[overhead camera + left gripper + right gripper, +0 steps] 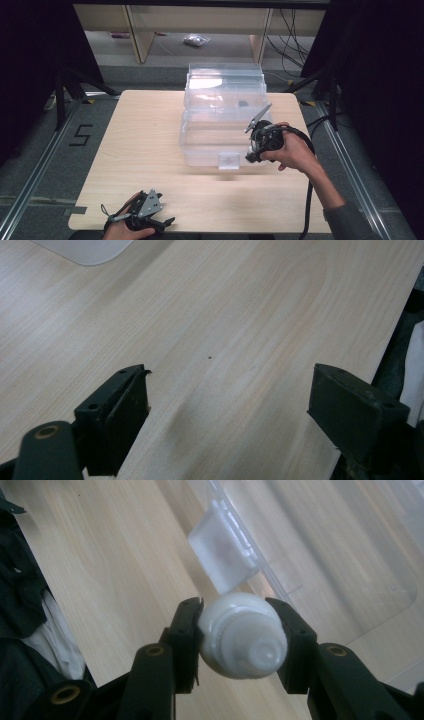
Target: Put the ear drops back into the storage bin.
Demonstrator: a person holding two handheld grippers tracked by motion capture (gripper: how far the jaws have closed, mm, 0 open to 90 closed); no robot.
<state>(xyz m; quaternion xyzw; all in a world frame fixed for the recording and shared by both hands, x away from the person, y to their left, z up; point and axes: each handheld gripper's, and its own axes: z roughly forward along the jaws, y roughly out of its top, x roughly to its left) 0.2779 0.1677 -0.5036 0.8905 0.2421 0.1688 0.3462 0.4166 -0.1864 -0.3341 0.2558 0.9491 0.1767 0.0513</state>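
My left gripper hangs over the table with its jaws spread wide and nothing between them, one jaw at 8 o'clock, the other at 4 o'clock. Pale wood grain runs between them, with a tiny dark speck near the centre. At 11 o'clock a rounded corner of a clear box sits on the wood. At 3 o'clock the table edge drops off to dark and white cloth.
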